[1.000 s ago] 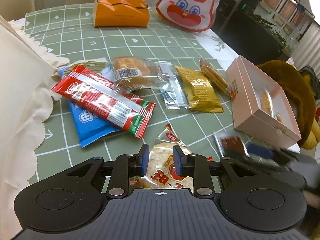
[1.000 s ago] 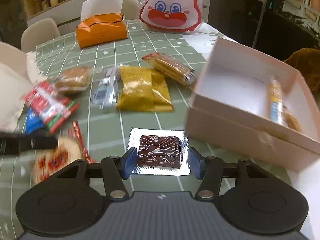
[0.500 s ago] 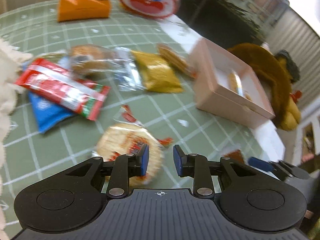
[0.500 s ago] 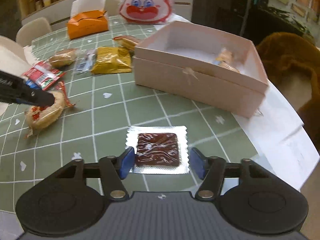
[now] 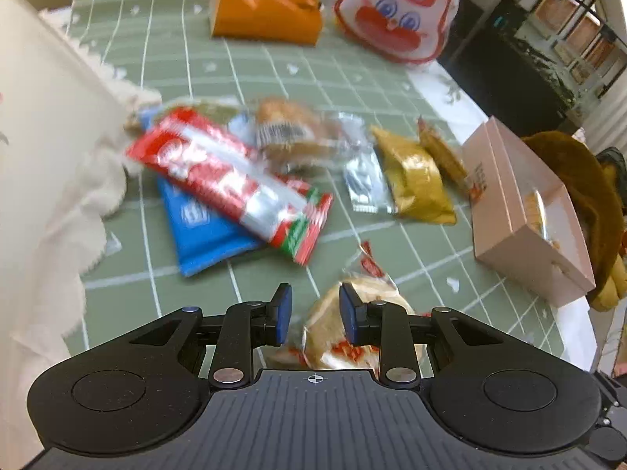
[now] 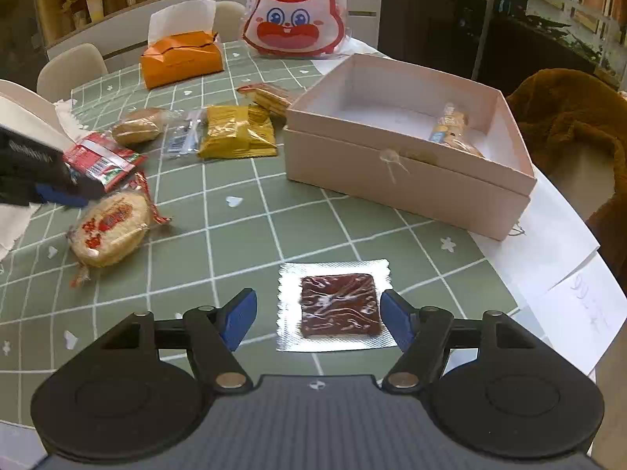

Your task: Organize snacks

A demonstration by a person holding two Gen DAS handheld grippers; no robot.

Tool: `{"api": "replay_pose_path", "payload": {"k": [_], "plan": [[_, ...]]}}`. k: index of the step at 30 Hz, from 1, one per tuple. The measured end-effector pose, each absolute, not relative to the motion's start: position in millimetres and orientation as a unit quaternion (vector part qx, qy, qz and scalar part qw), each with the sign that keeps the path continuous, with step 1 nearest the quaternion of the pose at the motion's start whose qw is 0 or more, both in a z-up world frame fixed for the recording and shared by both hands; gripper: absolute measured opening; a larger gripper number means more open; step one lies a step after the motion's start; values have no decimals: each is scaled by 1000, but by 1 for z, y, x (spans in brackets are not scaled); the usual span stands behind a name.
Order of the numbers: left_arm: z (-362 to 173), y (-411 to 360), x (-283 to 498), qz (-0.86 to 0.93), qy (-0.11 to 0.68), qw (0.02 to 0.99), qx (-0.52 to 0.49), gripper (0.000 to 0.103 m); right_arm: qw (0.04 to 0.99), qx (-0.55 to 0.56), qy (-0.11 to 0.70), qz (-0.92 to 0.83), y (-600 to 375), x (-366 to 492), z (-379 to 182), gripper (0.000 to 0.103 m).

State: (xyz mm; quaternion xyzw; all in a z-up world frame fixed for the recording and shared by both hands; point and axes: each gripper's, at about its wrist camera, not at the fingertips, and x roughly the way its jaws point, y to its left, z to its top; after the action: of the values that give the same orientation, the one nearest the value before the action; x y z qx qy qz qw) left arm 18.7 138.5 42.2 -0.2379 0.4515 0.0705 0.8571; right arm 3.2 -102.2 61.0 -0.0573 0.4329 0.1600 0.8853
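A flat square brown snack (image 6: pixel 340 304), sealed in crinkled silver foil, is shown lying on the green gridded tabletop (image 6: pixel 313 211) between the parted jaws of the right hand-held gripper (image 6: pixel 318 319) (jaws just opened, untouched). The left hand-held gripper (image 5: pixel 312 313) is seen narrowly open above a round rice cracker (image 5: pixel 333 325); the pink cardboard box (image 6: pixel 407 180) stands nearby.

the green checked tablecloth (image 6: pixel 243 235) is looking matt and smooth. the foil wrapper (image 6: pixel 333 305) around the dark square is shining silver, its edges crimped. the pink box (image 6: pixel 392 180) is showing dull cardboard. the rice cracker pack (image 6: pixel 109 227) is gleaming in clear plastic film. the yellow packet (image 6: pixel 235 133) is glinting, glossy. the cream cloth (image 5: pixel 47 156) is looking soft, with scalloped edges.
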Motion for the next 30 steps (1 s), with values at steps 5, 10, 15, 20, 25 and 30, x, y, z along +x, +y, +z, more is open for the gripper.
{"api": "replay_pose_path", "payload": {"k": [5, 10, 15, 20, 25, 30], "plan": [[41, 112, 18, 25, 458, 854, -245, 33, 882, -54, 425, 194, -87, -1, 72, 71], [39, 84, 22, -20, 470, 849, -241, 34, 885, -69, 415, 200, -69, 1, 74, 71], [39, 69, 26, -35, 473, 850, -230, 35, 885, -75, 421, 183, -69, 14, 66, 71], [38, 71, 27, -36, 472, 851, -228, 36, 883, -77, 426, 181, -73, 19, 61, 71], [33, 76, 29, -43, 469, 845, -253, 40, 883, -87, 425, 179, -72, 21, 59, 72], [31, 64, 37, -61, 469, 847, -243, 44, 886, -83, 423, 170, -75, 23, 57, 73]]}}
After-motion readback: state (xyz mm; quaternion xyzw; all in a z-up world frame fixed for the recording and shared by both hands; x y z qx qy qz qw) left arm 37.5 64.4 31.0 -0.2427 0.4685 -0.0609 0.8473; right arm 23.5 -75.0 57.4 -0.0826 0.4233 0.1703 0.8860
